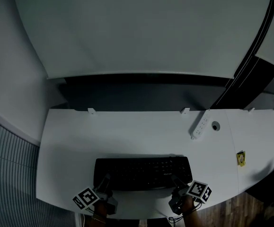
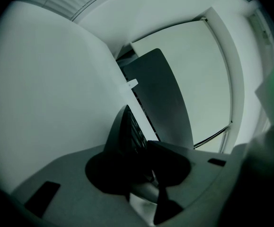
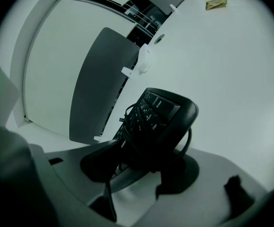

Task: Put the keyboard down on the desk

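The keyboard (image 1: 143,172) lies flat on the desk (image 1: 127,131) near its front edge; the right gripper (image 1: 177,181) stands wide open around one end, so the left gripper (image 1: 104,182), clamped on the other, should release without dragging.

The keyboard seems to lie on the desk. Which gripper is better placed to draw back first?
Right, probably. The right gripper has its jaws wide around one corner of the keyboard, apparently not pressing, whereas the left gripper grips the other end.
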Demonstrator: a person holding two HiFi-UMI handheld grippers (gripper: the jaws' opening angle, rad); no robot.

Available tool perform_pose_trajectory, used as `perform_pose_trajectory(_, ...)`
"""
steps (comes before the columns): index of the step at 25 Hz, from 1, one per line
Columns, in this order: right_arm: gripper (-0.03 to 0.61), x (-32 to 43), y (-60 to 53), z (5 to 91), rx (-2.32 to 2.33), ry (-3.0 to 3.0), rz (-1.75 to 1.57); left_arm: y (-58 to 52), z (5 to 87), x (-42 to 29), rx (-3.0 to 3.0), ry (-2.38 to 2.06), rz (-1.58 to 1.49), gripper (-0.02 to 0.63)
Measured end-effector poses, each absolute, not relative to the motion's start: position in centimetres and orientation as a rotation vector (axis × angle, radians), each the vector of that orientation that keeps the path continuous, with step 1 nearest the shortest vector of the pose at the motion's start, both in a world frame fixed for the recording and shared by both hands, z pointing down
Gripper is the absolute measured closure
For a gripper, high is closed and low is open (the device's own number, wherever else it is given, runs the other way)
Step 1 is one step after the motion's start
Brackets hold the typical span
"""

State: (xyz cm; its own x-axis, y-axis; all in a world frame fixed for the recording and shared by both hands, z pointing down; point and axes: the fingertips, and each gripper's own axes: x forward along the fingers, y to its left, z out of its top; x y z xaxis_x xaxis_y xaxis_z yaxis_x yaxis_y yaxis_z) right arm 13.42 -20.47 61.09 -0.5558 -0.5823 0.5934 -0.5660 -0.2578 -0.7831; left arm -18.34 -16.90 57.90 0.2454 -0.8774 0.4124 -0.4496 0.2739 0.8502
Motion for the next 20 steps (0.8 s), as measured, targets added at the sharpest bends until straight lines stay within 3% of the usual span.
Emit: perform_pose_trajectory(20,0.356,12.4,-17.0,60.1,-1.248,2.021,-2.114,-19.2,56.2,-18.9,1.364,-1.428,-0.533,0.474)
